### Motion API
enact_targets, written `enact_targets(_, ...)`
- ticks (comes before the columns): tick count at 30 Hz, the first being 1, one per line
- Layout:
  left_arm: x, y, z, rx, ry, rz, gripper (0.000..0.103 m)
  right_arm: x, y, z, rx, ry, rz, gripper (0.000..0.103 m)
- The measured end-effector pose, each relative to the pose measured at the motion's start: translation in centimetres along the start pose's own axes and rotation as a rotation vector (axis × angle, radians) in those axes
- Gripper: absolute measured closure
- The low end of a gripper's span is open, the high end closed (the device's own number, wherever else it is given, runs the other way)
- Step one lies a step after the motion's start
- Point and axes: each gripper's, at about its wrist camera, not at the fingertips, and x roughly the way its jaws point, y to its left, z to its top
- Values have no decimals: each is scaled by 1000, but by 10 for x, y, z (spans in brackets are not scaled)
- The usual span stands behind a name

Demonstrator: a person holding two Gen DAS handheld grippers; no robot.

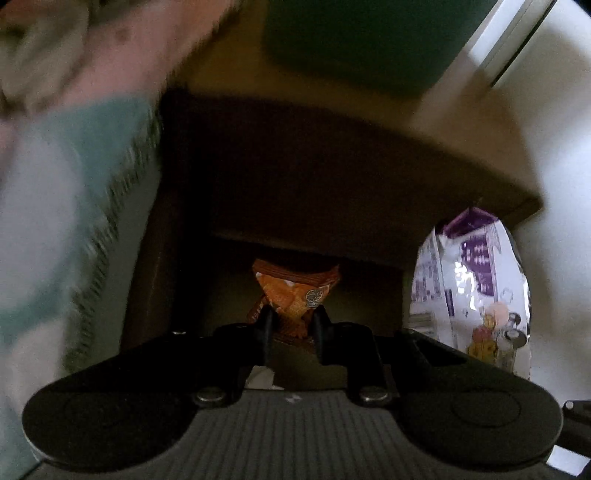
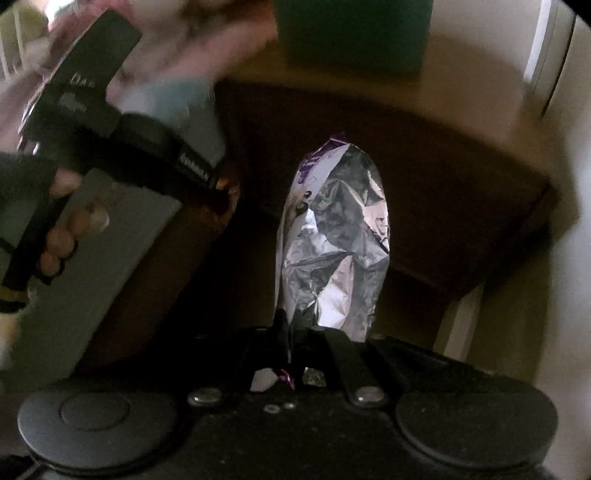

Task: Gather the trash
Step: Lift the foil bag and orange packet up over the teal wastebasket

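My left gripper (image 1: 291,319) is shut on an orange snack wrapper (image 1: 295,288) and holds it in front of a dark brown wooden piece of furniture (image 1: 295,177). My right gripper (image 2: 295,325) is shut on a silver and purple foil bag (image 2: 332,236), which stands up from the jaws. That same bag shows at the right of the left wrist view (image 1: 472,291), with its printed white and purple side. The left gripper and the hand holding it show at the left of the right wrist view (image 2: 207,184).
A green box-like object (image 1: 369,40) sits beyond the dark furniture, also in the right wrist view (image 2: 354,33). A blurred teal and white cloth (image 1: 66,206) fills the left. A pale wall with white trim (image 1: 517,48) is at the right.
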Motion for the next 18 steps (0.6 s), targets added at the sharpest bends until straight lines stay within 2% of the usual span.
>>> enact_targets(4, -68, -7, 34, 28, -51, -19, 82, -55, 5, 34, -9, -60, 10, 103)
enact_targets(5, -72, -11, 47, 35, -62, -19, 82, -65, 9, 40, -17, -72, 10, 103)
enact_targets(10, -130, -19, 74, 51, -112, -33, 82, -113, 14, 73, -18, -128, 13, 103)
enact_targets(12, -141, -18, 85, 57, -127, -27, 82, -132, 18, 85, -24, -158, 9, 103)
enact_targets(15, -180, -32, 99, 60, -151, -19, 82, -149, 23, 104, -25, -202, 7, 103)
enact_targets(18, -196, -37, 112, 68, -182, -24, 82, -159, 27, 121, -44, -248, -6, 103)
